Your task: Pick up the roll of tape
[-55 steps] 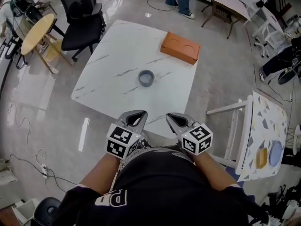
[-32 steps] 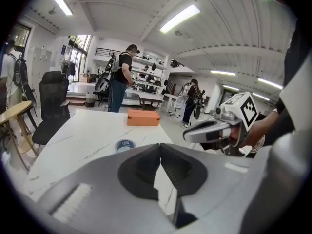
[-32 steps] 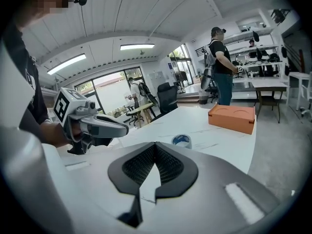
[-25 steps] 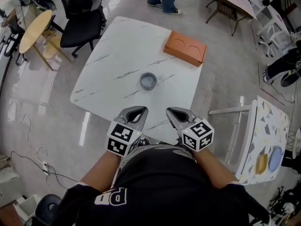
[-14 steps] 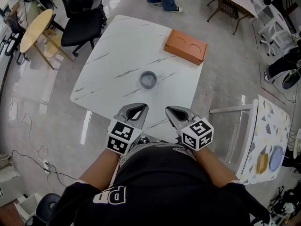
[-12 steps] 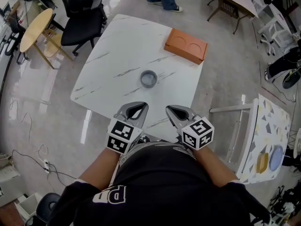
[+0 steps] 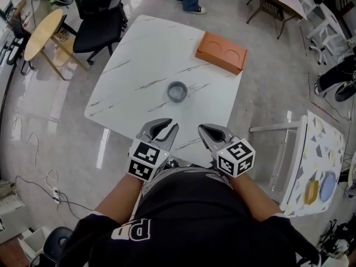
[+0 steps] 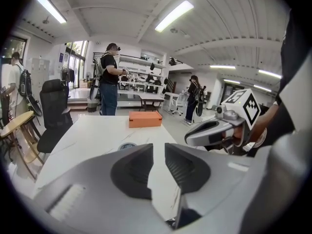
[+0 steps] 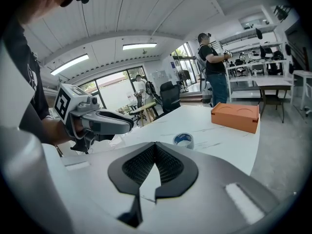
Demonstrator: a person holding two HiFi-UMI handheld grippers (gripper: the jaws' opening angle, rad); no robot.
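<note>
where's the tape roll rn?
Head view: the grey roll of tape lies flat near the centre of the white marble table, between the orange rectangular box and the left gripper and right gripper at the near edge.

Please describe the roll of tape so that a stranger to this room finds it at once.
Find the white marbled table in the middle of the room. Near its centre a roll of tape lies flat, hole upward. It is round and grey, while its only neighbour, the box at the far right corner, is orange and rectangular.

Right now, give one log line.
left gripper: open, empty | right gripper: shut, empty | grey roll of tape: untouched on white marbled table
</note>
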